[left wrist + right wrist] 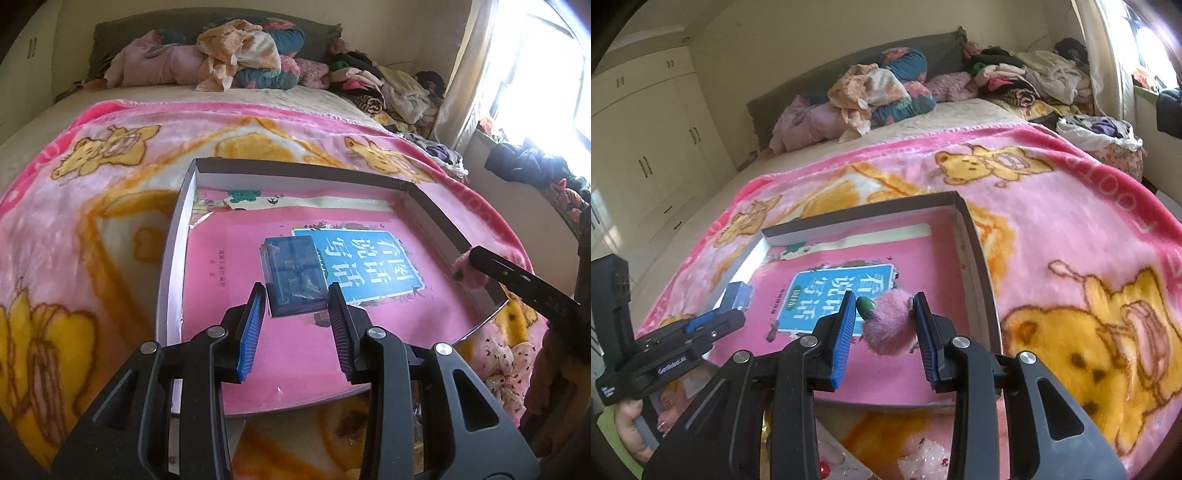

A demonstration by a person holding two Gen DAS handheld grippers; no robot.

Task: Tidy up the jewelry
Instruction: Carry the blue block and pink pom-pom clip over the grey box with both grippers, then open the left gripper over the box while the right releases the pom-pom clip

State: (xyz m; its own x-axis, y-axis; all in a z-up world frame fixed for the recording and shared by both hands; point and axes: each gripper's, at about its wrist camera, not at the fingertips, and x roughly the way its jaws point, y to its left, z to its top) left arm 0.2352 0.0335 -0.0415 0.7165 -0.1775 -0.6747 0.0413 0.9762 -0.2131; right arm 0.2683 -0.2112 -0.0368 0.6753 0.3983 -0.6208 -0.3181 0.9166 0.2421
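A shallow cardboard box lid (173,236) lies on the bed with a pink book (236,266) inside as its floor. A small clear jewelry box (293,275) sits on the book; it also shows in the right wrist view (737,295). My left gripper (297,295) is open, its fingertips either side of the jewelry box's near end. My right gripper (884,308) is open around a pink fluffy pom-pom ornament (888,325) with a green bead (865,306), which rests on the book. The pom-pom also shows in the left wrist view (467,271).
A pink bear-print blanket (92,206) covers the bed. Pillows and piled clothes (240,55) lie at the headboard. More clothes (1034,81) are heaped by the window. Small pink dotted items (506,365) lie off the lid's near right corner. Wardrobes (646,147) stand at left.
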